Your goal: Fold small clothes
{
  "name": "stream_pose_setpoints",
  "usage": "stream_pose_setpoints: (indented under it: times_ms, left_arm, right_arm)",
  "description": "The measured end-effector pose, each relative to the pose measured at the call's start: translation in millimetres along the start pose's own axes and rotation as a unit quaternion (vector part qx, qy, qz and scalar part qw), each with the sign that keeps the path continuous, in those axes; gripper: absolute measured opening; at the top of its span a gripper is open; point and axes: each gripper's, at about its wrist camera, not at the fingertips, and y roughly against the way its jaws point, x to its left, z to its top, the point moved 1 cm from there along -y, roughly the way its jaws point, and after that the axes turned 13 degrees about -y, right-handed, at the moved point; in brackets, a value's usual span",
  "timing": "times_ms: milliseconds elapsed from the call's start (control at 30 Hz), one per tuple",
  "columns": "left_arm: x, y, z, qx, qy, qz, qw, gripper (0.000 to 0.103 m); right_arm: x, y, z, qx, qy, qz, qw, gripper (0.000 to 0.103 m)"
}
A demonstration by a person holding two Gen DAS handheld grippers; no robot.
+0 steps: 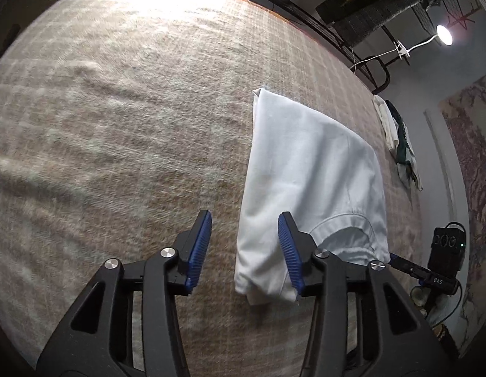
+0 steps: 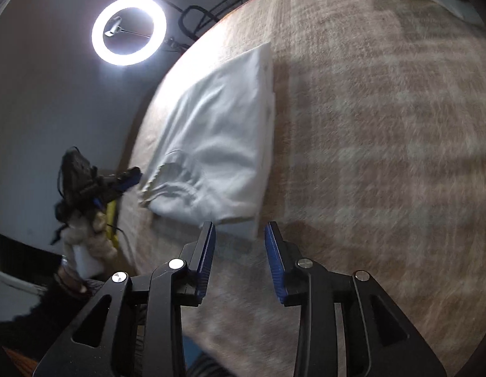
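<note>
White garment (image 1: 308,169) lies folded on the blanket (image 1: 117,110), soft and limp; left gripper (image 1: 244,248) and right gripper (image 2: 239,257) both parted, empty; grasp near-edge corners.

The only lettering I can make out is "DAS", in pale letters on the black device (image 1: 437,281) at the right edge; nothing else is legible.

lit ring light (image 2: 128,30) beside beige checked blanket (image 2: 384,125); desk lamp (image 1: 444,35) glowing.
</note>
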Motion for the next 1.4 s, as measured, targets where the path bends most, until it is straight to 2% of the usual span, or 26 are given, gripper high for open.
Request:
stream_pose_setpoints:
  times_ms: [100, 133, 200, 333, 433, 533, 700, 800, 867, 900, 967, 1067, 1133, 1200, 1267, 1300, 1333, 1400]
  left_arm:
    - [7.2, -7.3, 4.3, 0.003, 0.026, -0.015, 0.9995, 0.045]
    - [9.3, -9.3, 6.3, 0.002, 0.035, -0.019, 0.9992, 0.045]
    - [9.1, -9.4, 10.5, -0.004, 0.037, -0.022, 0.9991, 0.045]
    - [-10.8, -2.0, 26.3, -0.036, 0.003, -0.011, 0.9993, 0.045]
    - [-39.2, -1.2, 43.0, -0.057, -0.037, -0.002, 0.9977, 0.045]
    - [-62.0, -8.9, 59.6, -0.074, -0.067, 0.006, 0.9950, 0.045]
    - [-90.6, -41.9, 87.1, -0.087, -0.131, 0.045, 0.9865, 0.045]
    - [-74.7, -69.0, 94.4, -0.058, -0.115, 0.070, 0.9892, 0.045]
    - [-56.7, -79.7, 93.0, -0.043, -0.089, 0.080, 0.9919, 0.045]
    - [-54.0, -76.8, 92.6, -0.057, -0.090, 0.074, 0.9916, 0.045]
    - [-51.3, -73.5, 92.8, -0.049, -0.106, 0.090, 0.9891, 0.045]
    - [-43.3, -66.9, 84.5, -0.046, -0.112, 0.113, 0.9861, 0.045]
    - [-33.6, -60.5, 76.6, -0.040, -0.101, 0.112, 0.9878, 0.045]
    - [-23.5, -47.4, 69.1, -0.044, -0.087, 0.103, 0.9898, 0.045]
    - [-14.1, -32.6, 60.6, -0.046, -0.057, 0.082, 0.9940, 0.045]
    - [-13.5, -27.7, 57.0, -0.044, -0.043, 0.071, 0.9956, 0.048]
    - [-8.5, -23.2, 52.0, -0.040, -0.024, 0.057, 0.9973, 0.056]
    - [1.2, -16.7, 41.2, -0.038, 0.018, 0.028, 0.9987, 0.059]
  right_arm:
    - [-18.8, 11.2, 18.7, -0.018, -0.046, 0.030, 0.998, 0.032]
    - [-23.5, 17.8, 26.8, -0.037, -0.059, 0.040, 0.997, 0.033]
    - [-23.8, 28.0, 37.4, -0.062, -0.059, 0.045, 0.995, 0.033]
    - [4.6, 40.5, 60.9, -0.112, 0.003, 0.030, 0.993, 0.029]
    - [41.1, 31.6, 73.4, -0.129, 0.067, 0.019, 0.989, 0.029]
    - [76.2, 3.7, 83.2, -0.129, 0.128, -0.012, 0.983, 0.029]
    - [96.5, -49.1, 90.5, -0.119, 0.168, -0.065, 0.976, 0.029]
    - [92.0, -63.2, 95.4, -0.119, 0.183, -0.096, 0.971, 0.029]
    - [84.2, -72.4, 98.0, -0.122, 0.184, -0.139, 0.965, 0.029]
    - [74.1, -74.6, 100.9, -0.120, 0.174, -0.160, 0.964, 0.029]
    - [63.2, -66.2, 104.2, -0.123, 0.157, -0.150, 0.968, 0.020]
    - [50.6, -50.6, 106.6, -0.134, 0.138, -0.184, 0.964, 0.019]
    - [39.6, -36.1, 105.9, -0.132, 0.111, -0.168, 0.970, 0.019]
    - [32.2, -20.1, 104.1, -0.128, 0.080, -0.135, 0.979, 0.026]
    - [26.2, -3.7, 100.1, -0.120, 0.049, -0.088, 0.988, 0.026]
    - [24.0, 3.2, 97.1, -0.116, 0.033, -0.066, 0.991, 0.026]
    - [21.5, 8.8, 93.2, -0.109, 0.018, -0.043, 0.993, 0.027]
    - [16.5, 13.2, 85.6, -0.092, -0.002, -0.014, 0.996, 0.034]
